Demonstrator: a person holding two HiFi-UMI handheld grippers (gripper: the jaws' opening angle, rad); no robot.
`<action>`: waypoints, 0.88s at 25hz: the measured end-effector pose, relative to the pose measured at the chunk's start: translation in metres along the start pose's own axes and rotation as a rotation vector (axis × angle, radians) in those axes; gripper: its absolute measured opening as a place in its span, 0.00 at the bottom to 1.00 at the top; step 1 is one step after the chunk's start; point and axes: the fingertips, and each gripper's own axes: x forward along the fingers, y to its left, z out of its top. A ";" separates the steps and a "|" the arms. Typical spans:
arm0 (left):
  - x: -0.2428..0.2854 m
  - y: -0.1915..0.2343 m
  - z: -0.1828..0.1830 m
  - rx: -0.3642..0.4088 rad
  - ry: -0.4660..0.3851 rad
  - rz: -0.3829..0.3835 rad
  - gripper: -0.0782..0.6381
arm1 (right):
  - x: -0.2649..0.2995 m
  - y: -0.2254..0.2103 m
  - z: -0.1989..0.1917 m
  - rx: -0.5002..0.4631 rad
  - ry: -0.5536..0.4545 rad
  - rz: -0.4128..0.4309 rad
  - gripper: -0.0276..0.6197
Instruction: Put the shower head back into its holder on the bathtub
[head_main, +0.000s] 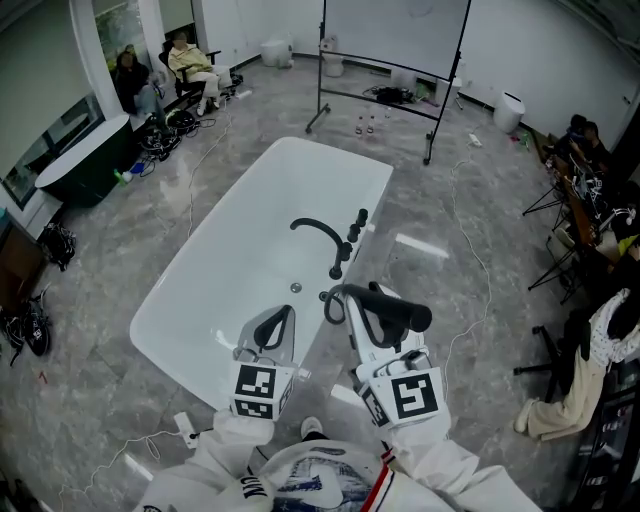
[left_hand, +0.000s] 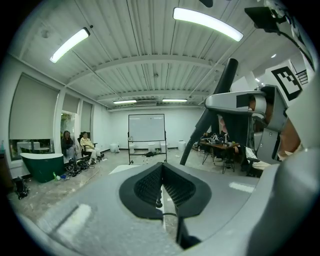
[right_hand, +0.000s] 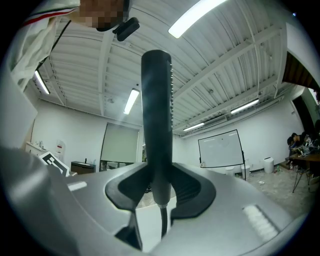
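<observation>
A white bathtub (head_main: 215, 275) lies in front of me, with a black curved faucet (head_main: 322, 231) and black fittings (head_main: 354, 225) on its right rim. My right gripper (head_main: 375, 325) is shut on the black shower head (head_main: 402, 313), above the tub's near right rim. The black hose (head_main: 333, 303) loops off the head's left end. In the right gripper view the shower head (right_hand: 156, 115) stands upright, clamped in my right gripper (right_hand: 158, 181). My left gripper (head_main: 283, 314) hovers over the tub's near end, shut and empty. In its own view my left gripper (left_hand: 161, 172) has its pads together, the shower head (left_hand: 216, 102) slanting up on the right.
A whiteboard on a wheeled stand (head_main: 395, 45) is beyond the tub. People sit at the back left (head_main: 192, 66) beside a dark green tub (head_main: 85, 160). Cables (head_main: 470, 250) trail over the grey floor. Desks, stands and clothes (head_main: 590, 360) crowd the right side.
</observation>
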 end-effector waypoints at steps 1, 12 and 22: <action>0.003 0.002 0.005 0.003 -0.007 -0.002 0.11 | 0.003 -0.002 0.001 -0.002 -0.001 -0.002 0.26; 0.032 0.028 0.047 0.054 -0.086 0.005 0.11 | 0.040 -0.015 -0.003 -0.017 -0.009 -0.033 0.26; 0.046 0.038 0.041 0.051 -0.071 -0.027 0.11 | 0.053 -0.015 -0.014 -0.016 0.007 -0.061 0.26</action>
